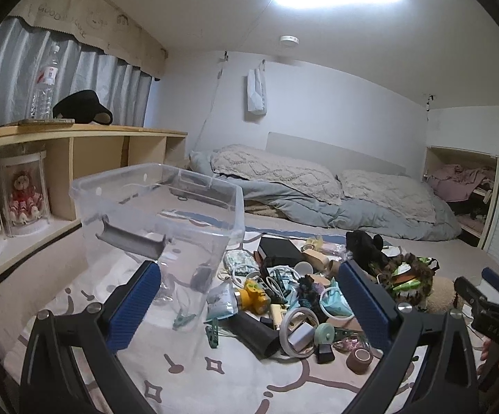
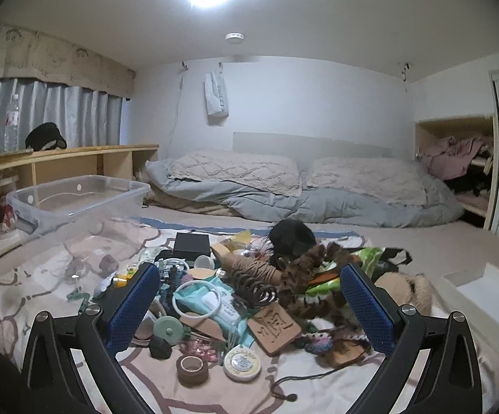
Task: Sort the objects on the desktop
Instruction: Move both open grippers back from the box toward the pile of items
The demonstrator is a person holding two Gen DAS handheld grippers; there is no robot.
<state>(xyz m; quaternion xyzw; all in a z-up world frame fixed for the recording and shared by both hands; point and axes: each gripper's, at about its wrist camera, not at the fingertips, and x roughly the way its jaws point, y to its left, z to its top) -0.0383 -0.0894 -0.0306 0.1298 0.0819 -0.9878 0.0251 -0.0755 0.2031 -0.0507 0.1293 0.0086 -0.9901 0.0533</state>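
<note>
A pile [image 2: 235,296] of small things lies on a patterned sheet [image 2: 318,390] on the bed. In it are a black box [image 2: 192,245], a brown tape roll [image 2: 192,369], a round tin [image 2: 242,362], a carved wooden tag [image 2: 274,328] and a yellow toy [image 1: 253,295]. Left of the pile stands a clear bin [image 1: 156,203], with a few small items inside. The left gripper [image 1: 249,305] is spread wide and holds nothing, low over the sheet between bin and pile. The right gripper [image 2: 249,307] is also spread wide and empty, just above the pile. Behind are pillows [image 2: 235,169], and a shelf [image 1: 76,134] on the left.
</note>
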